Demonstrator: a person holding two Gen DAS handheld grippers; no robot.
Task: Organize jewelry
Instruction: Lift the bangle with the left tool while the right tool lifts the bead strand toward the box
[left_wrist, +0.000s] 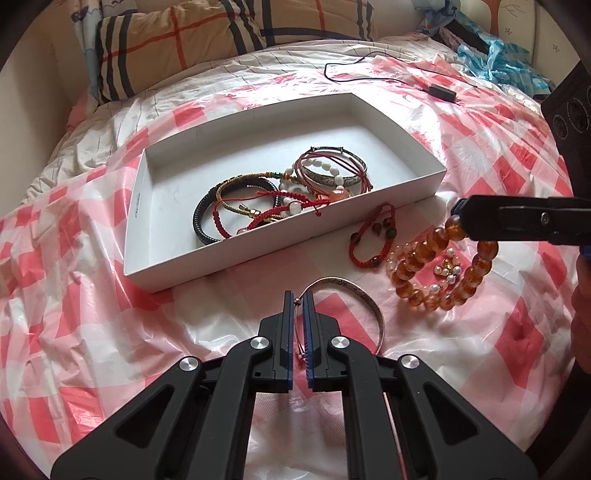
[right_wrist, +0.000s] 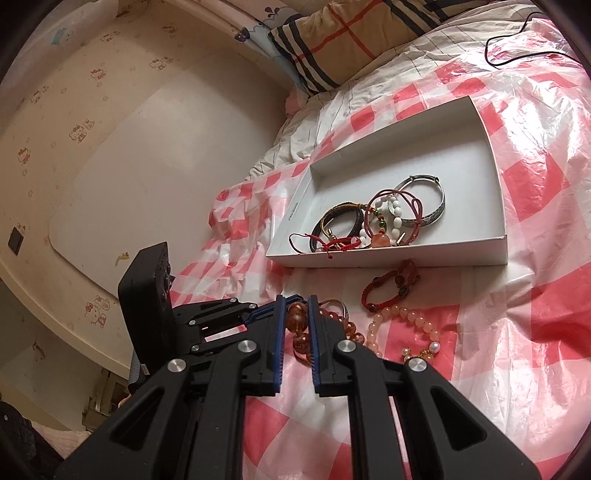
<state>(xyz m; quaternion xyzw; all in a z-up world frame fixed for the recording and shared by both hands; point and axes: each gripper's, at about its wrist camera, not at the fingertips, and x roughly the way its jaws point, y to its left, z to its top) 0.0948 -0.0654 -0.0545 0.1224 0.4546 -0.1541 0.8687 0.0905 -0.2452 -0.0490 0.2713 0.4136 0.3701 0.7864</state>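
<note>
Covering the bed is a pink checked sheet (left_wrist: 110, 295), and a white box (left_wrist: 155, 206) of bracelets sits mid-frame. Only the right view shows the wall with cat stickers (right_wrist: 92, 129), upper left. The box's small print is too tiny to read. The left gripper (left_wrist: 299, 301) pinches a silver bangle (left_wrist: 369, 306), bottom center. The right gripper (right_wrist: 296, 308) squeezes amber beads (right_wrist: 297, 319).

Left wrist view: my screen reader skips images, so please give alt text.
The left gripper pinches a thin silver bangle on a pink checked plastic sheet, before a white cardboard tray of bracelets.
</note>
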